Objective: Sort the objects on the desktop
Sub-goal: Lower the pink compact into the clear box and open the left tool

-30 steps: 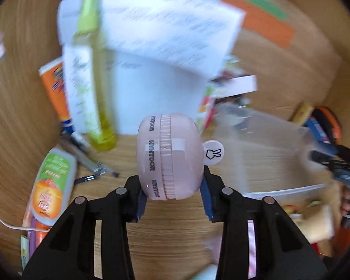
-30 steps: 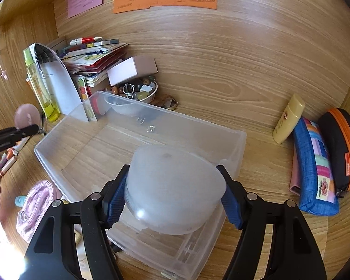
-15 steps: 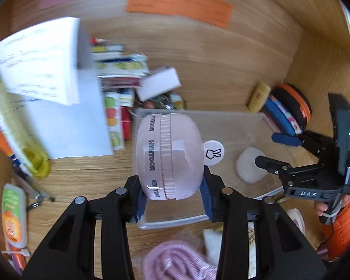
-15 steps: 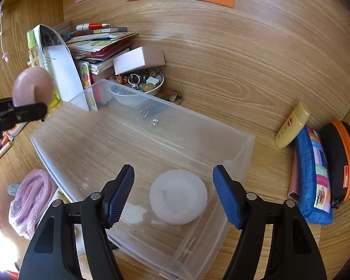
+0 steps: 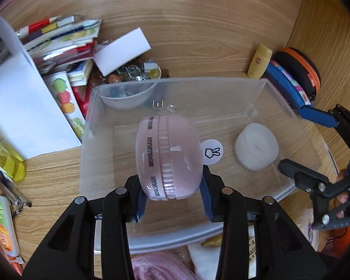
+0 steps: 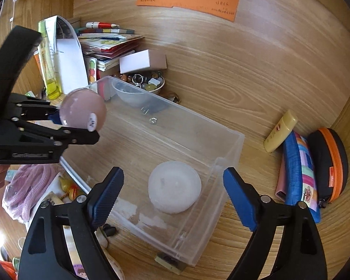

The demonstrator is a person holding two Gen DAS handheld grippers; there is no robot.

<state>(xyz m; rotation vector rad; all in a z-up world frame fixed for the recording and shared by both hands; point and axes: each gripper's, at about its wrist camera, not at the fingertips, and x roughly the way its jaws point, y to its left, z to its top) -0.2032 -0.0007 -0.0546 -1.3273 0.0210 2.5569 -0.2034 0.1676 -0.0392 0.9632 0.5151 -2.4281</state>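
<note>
I hold the left claw (image 5: 172, 198) clamped on a pink round case (image 5: 169, 156), poised above the clear plastic bin (image 5: 86, 140). The risk as I judge it: the case is smooth and domed and is gripped low, so it may squirt from the pads, or, let go near the bin's left rim, land on the surface. My right claw (image 6: 172, 200) stands empty, its jaws having just been opening; the white round puck (image 6: 175, 186) lies on the bin floor beyond and between them, untouched.
</note>
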